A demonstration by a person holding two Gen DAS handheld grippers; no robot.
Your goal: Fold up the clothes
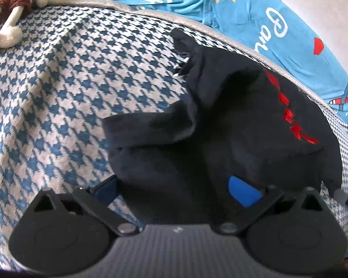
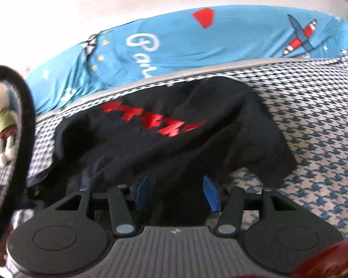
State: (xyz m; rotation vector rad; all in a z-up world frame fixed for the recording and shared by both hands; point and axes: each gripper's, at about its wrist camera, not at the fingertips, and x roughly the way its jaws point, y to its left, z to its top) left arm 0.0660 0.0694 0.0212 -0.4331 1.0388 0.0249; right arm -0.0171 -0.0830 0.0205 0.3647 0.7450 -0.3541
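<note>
- Black cloth fills the middle of both views: a dark garment [image 1: 232, 120] with red lettering [image 1: 290, 113] lies rumpled on a blue-and-white houndstooth cover [image 1: 58, 92].
- From the left wrist, the left gripper [image 1: 176, 190] sits right at the near hem of the garment, blue pads [image 1: 243, 191] spread wide with the fabric bunched between them.
- The jaws stand well apart here, and I cannot see either pad pressing on the cloth; the left-hand pad is half hidden behind a fold.
- The garment runs up and away to the right from this claw, a loose flap folded over toward the left, and the red lettering slants along the far right side.
- Over to the right wrist: the right gripper [image 2: 176, 192] is also at the garment's [image 2: 174, 143] near edge, black fabric dropping straight down between its two blue pads [image 2: 211, 192].
- Those jaws are parted, a gap visible beside each pad, so nothing is clamped.
- From here the red lettering [image 2: 155, 120] lies just beyond the claw, up and slightly left, and the houndstooth cover [image 2: 313, 139] shows bare to the right.
- Behind the garment, a bright blue printed sheet [image 2: 197, 44] runs along the far edge.
- A small plush toy [image 1: 14, 11] lies well off at the left.
</note>
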